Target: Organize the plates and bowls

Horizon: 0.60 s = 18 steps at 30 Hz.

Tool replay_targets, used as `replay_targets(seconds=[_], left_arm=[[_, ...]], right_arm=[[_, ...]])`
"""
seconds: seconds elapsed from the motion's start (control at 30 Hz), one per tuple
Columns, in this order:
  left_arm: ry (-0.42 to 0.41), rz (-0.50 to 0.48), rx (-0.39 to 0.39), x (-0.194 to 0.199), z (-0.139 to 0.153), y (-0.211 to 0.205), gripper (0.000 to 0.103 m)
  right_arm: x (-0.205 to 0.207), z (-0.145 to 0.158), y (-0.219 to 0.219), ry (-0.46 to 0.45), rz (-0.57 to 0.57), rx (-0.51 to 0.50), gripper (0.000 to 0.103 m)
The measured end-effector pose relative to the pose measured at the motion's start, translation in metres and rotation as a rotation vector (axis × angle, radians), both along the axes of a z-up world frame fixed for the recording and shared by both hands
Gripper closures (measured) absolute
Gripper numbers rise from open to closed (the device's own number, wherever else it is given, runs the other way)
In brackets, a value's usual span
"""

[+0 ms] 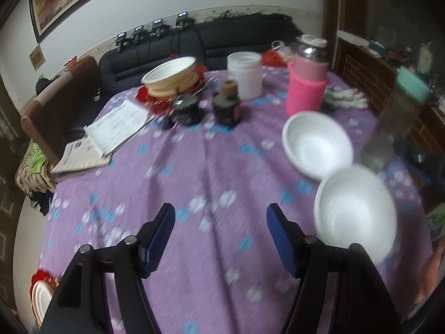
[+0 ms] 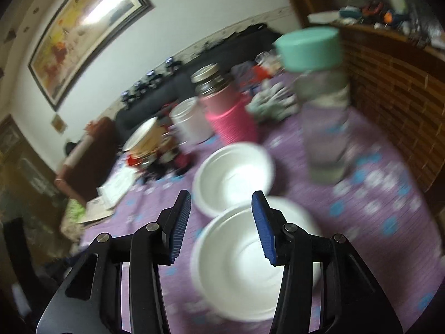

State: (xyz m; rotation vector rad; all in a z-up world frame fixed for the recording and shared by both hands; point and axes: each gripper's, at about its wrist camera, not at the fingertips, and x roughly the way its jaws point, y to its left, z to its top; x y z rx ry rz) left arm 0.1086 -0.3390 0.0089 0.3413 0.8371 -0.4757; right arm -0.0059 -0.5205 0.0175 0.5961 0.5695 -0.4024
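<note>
On the desk (image 2: 389,208), right tool (image 2: 221,224) part-open, empty over near bowl (image 2: 250,264); left tool (image 1: 221,239) wide, empty; pinch rim squarely.

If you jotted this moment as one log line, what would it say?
left tool: open, empty | right tool: open, over near bowl | far bowl: beside it | cloth: purple

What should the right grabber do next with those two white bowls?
Probably lower the right gripper onto the near bowl's rim. Its jaws are open and empty, that bowl lies right beneath them, and the far bowl sits just beyond, ready for stacking.
</note>
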Motion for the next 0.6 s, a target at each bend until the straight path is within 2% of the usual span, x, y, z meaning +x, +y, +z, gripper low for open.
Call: replay_targets(seconds=[0.1,0.27,0.47,0.6], left_arm=[[0.019,-0.007,-0.001,0.014,-0.006,-0.019,0.032],[0.091,0.016,-0.012,0.031,-0.03,-0.034,0.032],[0.156,0.003,-0.005,0.019,-0.065,-0.048,0.032],[0.123,-0.035,0.017,0.005,-0.067,-0.053,0.032]], right_arm=[[0.003,-0.006,-0.018,0.036,-0.011,-0.019,0.058],[0.002,-0.035,-0.043,0.083,-0.026,0.06,0.058],[-0.002,-0.043,-0.057,0.156,-0.032,0.095,0.058],[-0.001,-0.049,-0.061,0.179,-0.003,0.139,0.058]])
